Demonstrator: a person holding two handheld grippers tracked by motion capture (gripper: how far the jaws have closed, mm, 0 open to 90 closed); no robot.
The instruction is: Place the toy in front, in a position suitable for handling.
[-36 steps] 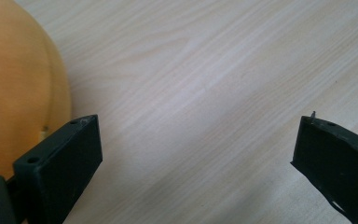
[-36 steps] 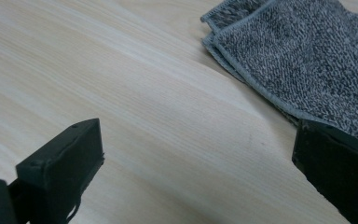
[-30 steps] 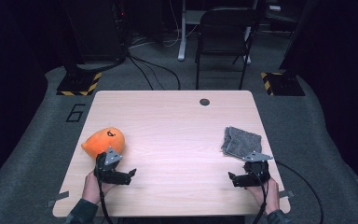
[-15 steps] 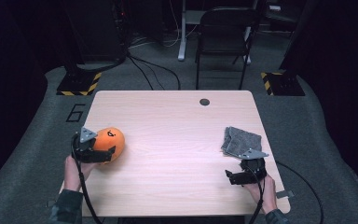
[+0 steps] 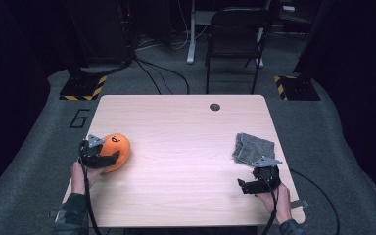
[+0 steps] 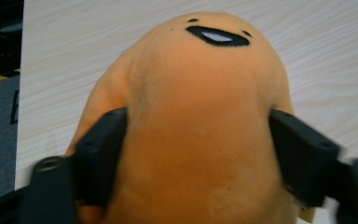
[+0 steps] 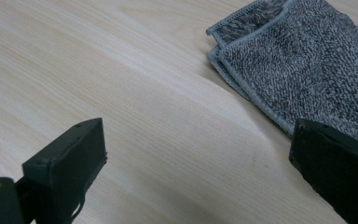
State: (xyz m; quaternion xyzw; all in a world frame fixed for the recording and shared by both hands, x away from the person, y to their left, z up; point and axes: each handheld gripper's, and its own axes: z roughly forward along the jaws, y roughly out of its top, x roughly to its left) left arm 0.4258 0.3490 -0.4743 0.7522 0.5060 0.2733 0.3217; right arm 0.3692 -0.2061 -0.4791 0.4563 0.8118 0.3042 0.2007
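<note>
While the right gripper [image 5: 247,185] waited with jaws apart near the cloth [image 5: 252,148], the left gripper [image 5: 108,157] had just closed its jaws onto the plush [image 5: 116,148]; lifting remained.

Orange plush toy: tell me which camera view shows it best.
The left gripper view: the orange plush toy sits close up, its stitched mouth clear, the left gripper pressing its sides. The high view shows it small at the table's left edge.
</note>
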